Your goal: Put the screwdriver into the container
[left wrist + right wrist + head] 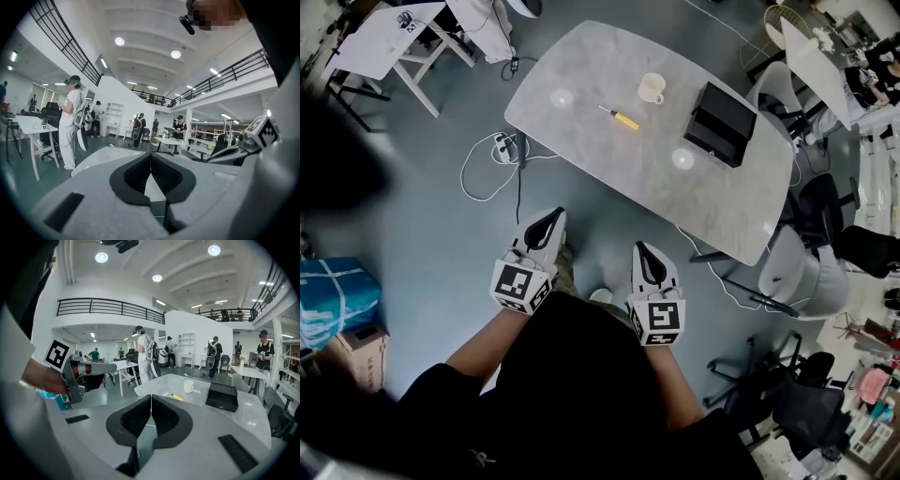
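Note:
A screwdriver (pixel 621 117) with a yellow handle lies on the grey marble table (pixel 600 150), left of a white mug (pixel 652 88). The container, an open black box (pixel 721 123), stands right of the mug. Both grippers hang over the floor, short of the table's near edge. My left gripper (pixel 549 219) is shut and empty, as is my right gripper (pixel 644 249). In the right gripper view the shut jaws (pixel 151 398) point toward the table, with the screwdriver (pixel 177 397), the mug (pixel 188 386) and the box (pixel 222 397) ahead. The left gripper (pixel 150 155) shows shut jaws too.
A power strip with cables (pixel 502 145) lies on the floor by the table's left corner. Office chairs (pixel 792 272) stand at the right, a white folding table (pixel 380 37) at the back left, and a blue bundle (pixel 333 300) at the left. Several people stand farther off in the hall.

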`<state>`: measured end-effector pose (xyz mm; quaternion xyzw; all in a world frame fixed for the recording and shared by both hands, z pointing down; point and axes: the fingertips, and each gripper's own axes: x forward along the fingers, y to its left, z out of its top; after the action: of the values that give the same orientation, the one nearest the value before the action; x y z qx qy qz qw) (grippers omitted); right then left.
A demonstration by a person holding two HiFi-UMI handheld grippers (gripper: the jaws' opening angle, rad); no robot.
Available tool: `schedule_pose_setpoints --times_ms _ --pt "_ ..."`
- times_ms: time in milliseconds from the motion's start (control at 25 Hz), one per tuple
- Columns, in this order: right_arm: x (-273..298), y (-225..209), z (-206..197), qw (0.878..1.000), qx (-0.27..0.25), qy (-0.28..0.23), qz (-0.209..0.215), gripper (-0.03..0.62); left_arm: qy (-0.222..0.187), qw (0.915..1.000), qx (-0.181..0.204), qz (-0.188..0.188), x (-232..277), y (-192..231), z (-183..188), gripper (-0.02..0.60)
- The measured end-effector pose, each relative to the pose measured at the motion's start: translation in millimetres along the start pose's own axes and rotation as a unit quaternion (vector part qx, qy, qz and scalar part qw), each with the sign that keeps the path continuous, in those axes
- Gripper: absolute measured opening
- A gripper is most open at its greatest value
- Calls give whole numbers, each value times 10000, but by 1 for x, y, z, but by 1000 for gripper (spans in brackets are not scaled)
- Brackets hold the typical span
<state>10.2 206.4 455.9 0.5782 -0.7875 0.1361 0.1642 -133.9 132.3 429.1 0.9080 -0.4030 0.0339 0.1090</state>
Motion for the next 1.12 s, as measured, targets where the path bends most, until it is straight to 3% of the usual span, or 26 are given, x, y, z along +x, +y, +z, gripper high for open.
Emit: schedule_pose_setpoints --times_ms 240,360,640,880,1120 --pt "77 -1 36 9994 266 240 -20 14 89 9992 -181 -358 37 57 9 17" --pt "118 3 54 9986 377 316 -215 14 233 9976 -36 -653 48 83 14 17" --pt "192 18 76 9965 676 456 -168 14 208 9905 229 -1339 82 129 28 17" --pt "220 8 77 9958 560 643 -344 14 212 9938 -192 -1070 101 176 23 17" --pt "245 -18 77 9953 579 626 -461 14 205 9940 -206 -1059 120 190 25 17"
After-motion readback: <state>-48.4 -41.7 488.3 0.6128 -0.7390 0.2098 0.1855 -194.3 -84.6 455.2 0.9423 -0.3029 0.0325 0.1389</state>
